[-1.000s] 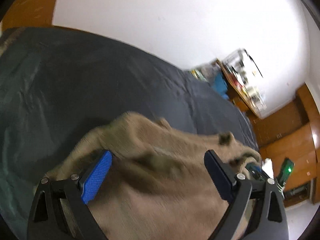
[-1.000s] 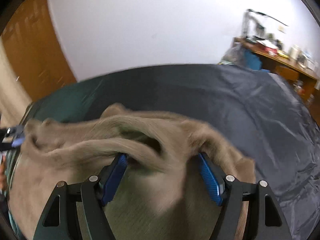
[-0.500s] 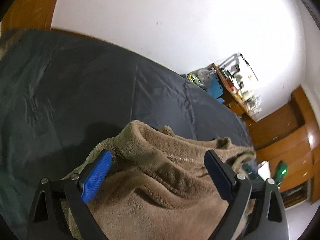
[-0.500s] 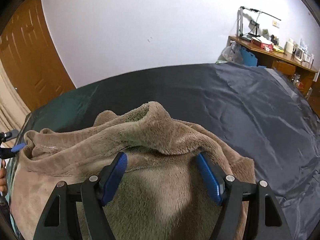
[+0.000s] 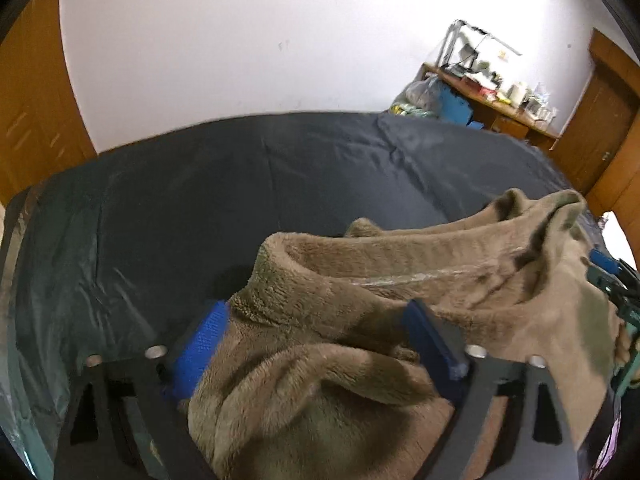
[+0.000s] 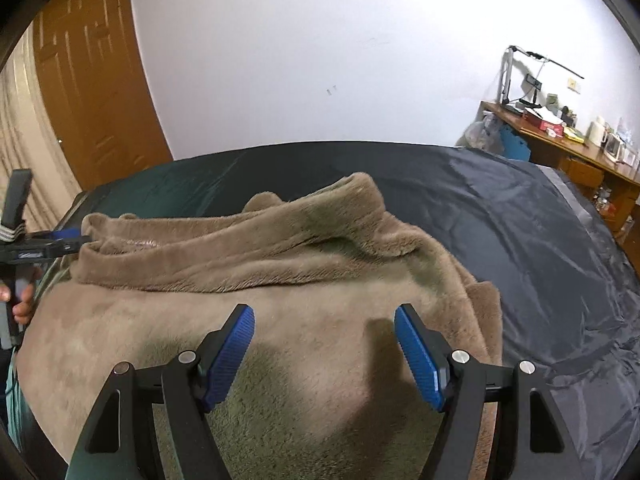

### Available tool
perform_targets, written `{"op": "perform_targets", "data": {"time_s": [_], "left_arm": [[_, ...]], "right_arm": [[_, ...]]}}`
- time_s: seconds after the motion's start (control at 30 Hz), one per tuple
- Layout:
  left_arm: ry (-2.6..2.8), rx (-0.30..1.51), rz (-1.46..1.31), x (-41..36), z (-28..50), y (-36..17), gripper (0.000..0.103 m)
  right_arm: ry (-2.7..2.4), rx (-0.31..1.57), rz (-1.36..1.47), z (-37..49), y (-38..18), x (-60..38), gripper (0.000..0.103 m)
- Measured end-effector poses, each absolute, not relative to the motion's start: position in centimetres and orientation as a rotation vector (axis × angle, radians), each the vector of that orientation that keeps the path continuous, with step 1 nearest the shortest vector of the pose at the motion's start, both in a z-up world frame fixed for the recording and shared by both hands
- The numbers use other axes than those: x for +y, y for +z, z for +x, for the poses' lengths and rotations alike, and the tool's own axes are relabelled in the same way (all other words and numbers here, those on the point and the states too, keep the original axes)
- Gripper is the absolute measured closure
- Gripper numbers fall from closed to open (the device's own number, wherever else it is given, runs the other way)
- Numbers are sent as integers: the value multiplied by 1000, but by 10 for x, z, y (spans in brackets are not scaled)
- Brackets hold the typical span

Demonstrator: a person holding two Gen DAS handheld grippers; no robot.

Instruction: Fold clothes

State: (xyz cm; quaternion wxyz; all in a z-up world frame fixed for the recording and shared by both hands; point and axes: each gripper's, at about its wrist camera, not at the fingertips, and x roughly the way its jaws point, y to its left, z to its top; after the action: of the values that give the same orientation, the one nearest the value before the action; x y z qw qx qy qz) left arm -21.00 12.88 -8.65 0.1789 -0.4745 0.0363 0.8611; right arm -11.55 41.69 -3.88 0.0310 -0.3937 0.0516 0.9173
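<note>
A brown fleece garment (image 5: 360,292) lies bunched on the dark bedcover (image 5: 160,208). In the left wrist view my left gripper (image 5: 320,340) has a thick fold of the fleece between its blue pads (image 5: 204,340); the jaws are closing and the fold bulges up between them. In the right wrist view the garment (image 6: 280,264) spreads below my right gripper (image 6: 324,344), which hangs open above the cloth with nothing between its pads. The left gripper (image 6: 48,240) shows at the garment's left corner, and the right gripper (image 5: 604,268) at the right edge of the left wrist view.
The bedcover (image 6: 520,232) stretches bare to the right and toward the white wall. A cluttered wooden desk (image 6: 560,140) stands beyond the bed's right corner. A wooden door (image 6: 92,80) and a curtain (image 6: 16,128) are at the left. A person's hand (image 6: 22,304) holds the left gripper.
The left gripper rolled toward level and its jaws narrowed around the fleece fold. The right gripper drew back, so the fleece that lay between its pads is now clear of them.
</note>
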Motion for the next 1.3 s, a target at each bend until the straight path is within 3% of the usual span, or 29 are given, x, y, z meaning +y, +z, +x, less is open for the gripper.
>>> {"op": "perform_targets", "data": {"time_s": [0.3, 0.6, 0.7, 0.8, 0.93, 1.1, 1.3], "left_arm": [[2518, -196, -1462, 91, -234, -100, 36], [2453, -281, -1399, 65, -223, -94, 32], [2417, -319, -1339, 63, -218, -86, 24], [2408, -297, -1329, 67, -219, -84, 24], [2536, -240, -1428, 67, -229, -89, 24], [2558, -411, -1441, 43, -236, -95, 24], [2444, -562, -1357, 22, -227, -80, 24]], "right_arm": [[2777, 162, -1261, -113, -53, 418, 29], [2751, 26, -1237, -133, -28, 412, 29], [2735, 130, -1243, -150, -25, 425, 29], [2718, 239, -1291, -168, -31, 438, 29], [2658, 245, -1341, -186, -46, 445, 29], [2564, 174, -1189, -195, -39, 458, 29], [2549, 318, -1235, -192, -50, 479, 29]]}}
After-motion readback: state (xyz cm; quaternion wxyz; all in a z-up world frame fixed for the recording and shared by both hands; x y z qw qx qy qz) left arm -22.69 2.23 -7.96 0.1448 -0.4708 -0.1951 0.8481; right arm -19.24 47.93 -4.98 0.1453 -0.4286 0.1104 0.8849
